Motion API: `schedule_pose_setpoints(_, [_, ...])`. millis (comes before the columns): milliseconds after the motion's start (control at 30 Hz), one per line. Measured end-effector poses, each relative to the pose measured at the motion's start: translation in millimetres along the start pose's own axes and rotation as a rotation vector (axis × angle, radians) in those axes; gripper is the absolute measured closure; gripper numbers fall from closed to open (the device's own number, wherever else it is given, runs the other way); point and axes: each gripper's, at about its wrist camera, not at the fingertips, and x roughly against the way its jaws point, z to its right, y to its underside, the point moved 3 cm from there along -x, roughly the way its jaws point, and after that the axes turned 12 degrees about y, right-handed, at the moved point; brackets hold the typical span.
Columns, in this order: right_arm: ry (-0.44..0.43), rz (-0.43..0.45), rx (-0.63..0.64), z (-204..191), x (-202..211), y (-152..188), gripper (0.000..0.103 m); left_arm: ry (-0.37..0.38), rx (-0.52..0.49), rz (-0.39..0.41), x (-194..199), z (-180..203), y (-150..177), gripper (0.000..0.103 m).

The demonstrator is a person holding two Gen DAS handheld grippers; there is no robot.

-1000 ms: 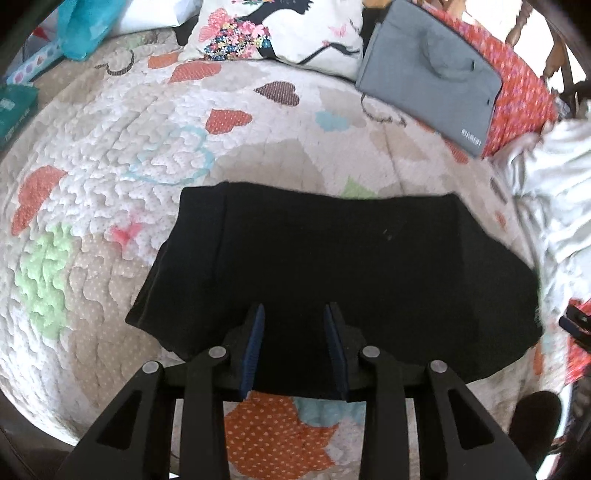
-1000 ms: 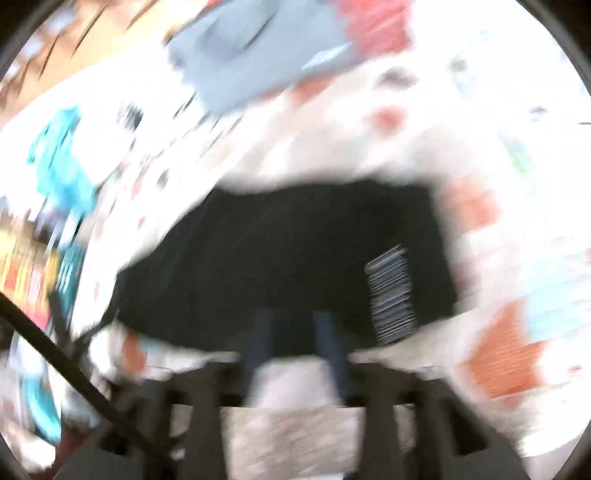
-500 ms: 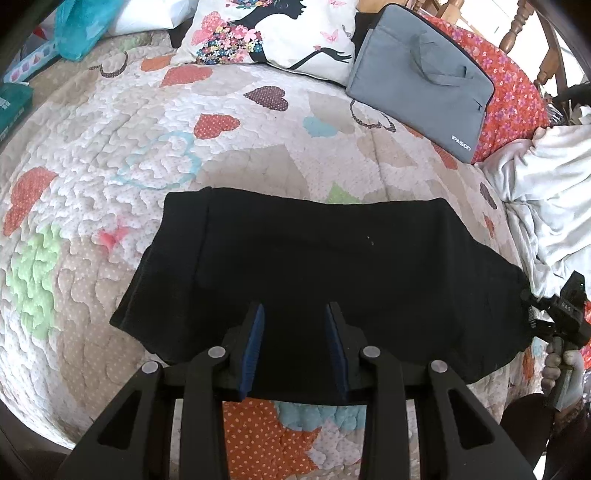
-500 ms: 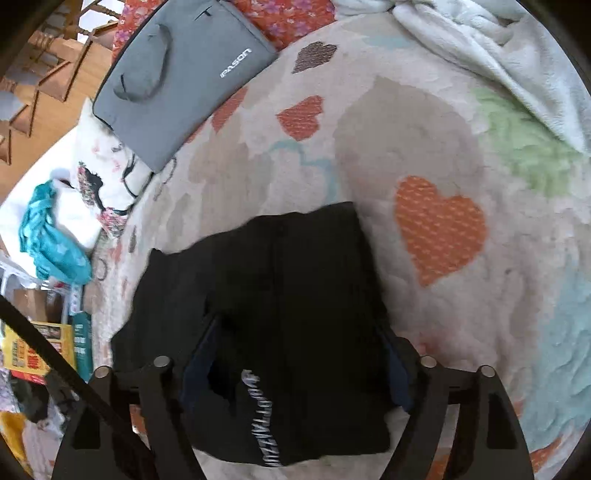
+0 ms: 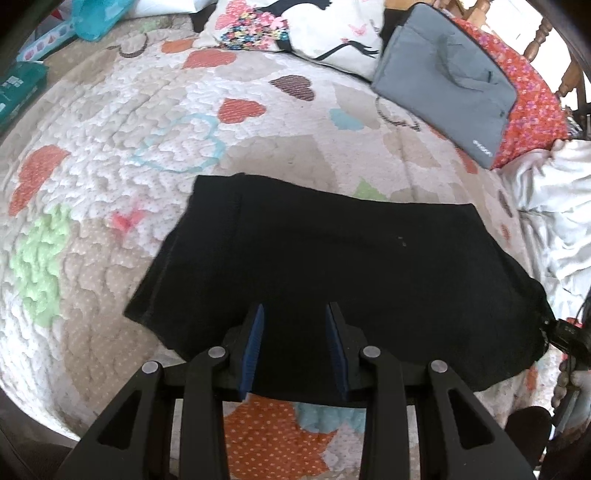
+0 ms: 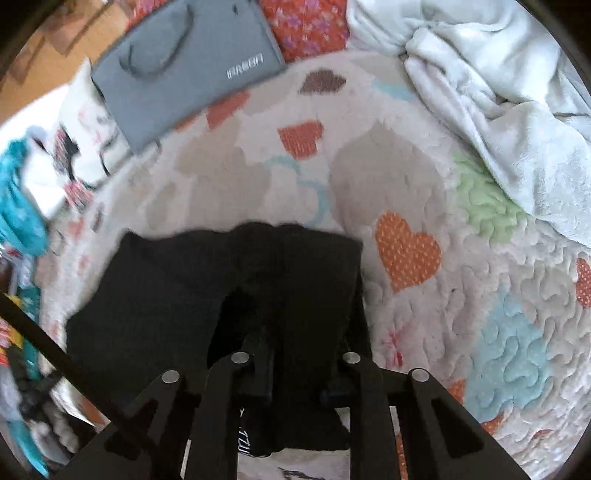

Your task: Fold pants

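Observation:
Black pants (image 5: 343, 258) lie folded into a wide band on the heart-patterned quilt (image 5: 110, 155). My left gripper (image 5: 295, 332) is open and empty, its blue pads (image 5: 255, 339) over the near edge of the pants. My right gripper (image 6: 295, 369) is at the right end of the pants (image 6: 207, 291), seen at the far right of the left wrist view (image 5: 565, 332). Black cloth with white lettering bunches between its fingers and hides the pads, so I cannot tell whether it grips.
A grey laptop bag (image 5: 447, 74) and a printed pillow (image 5: 295, 29) lie at the far side. A white blanket (image 6: 498, 96) is heaped beyond the right end. A teal cloth (image 5: 92, 14) and a green box (image 5: 18, 88) lie far left.
The right gripper came in from a blurred swing, reached the right end of the pants and pushed into the cloth, its fingers narrowing. The left gripper stayed open, shifting slightly.

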Motion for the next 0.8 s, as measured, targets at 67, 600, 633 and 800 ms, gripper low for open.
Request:
schedule_pose_setpoints(67, [0.0, 0.006, -0.042, 11.2, 1.8, -1.5, 0.06, -0.017, 0.017, -0.003, 0.4, -5.6, 0.0, 0.07])
schedule_pose_setpoints(600, [-0.321, -0.046, -0.065, -66.5, -20.2, -37.9, 0.052, -0.016, 0.01, -0.011, 2.4, -9.6, 3.0, 0.07])
schedule_pose_setpoints(633, [-0.261, -0.039, -0.093, -58.1, -32.8, -41.8, 0.063, 0.0, 0.006, -0.005, 5.9, -9.9, 3.7, 0.07])
schedule_pose_setpoints(800, [-0.138, 0.017, -0.205, -36.7, -39.2, -54.3, 0.09, 0.031, -0.016, 0.15, 51.7, -24.2, 1.6, 0.068])
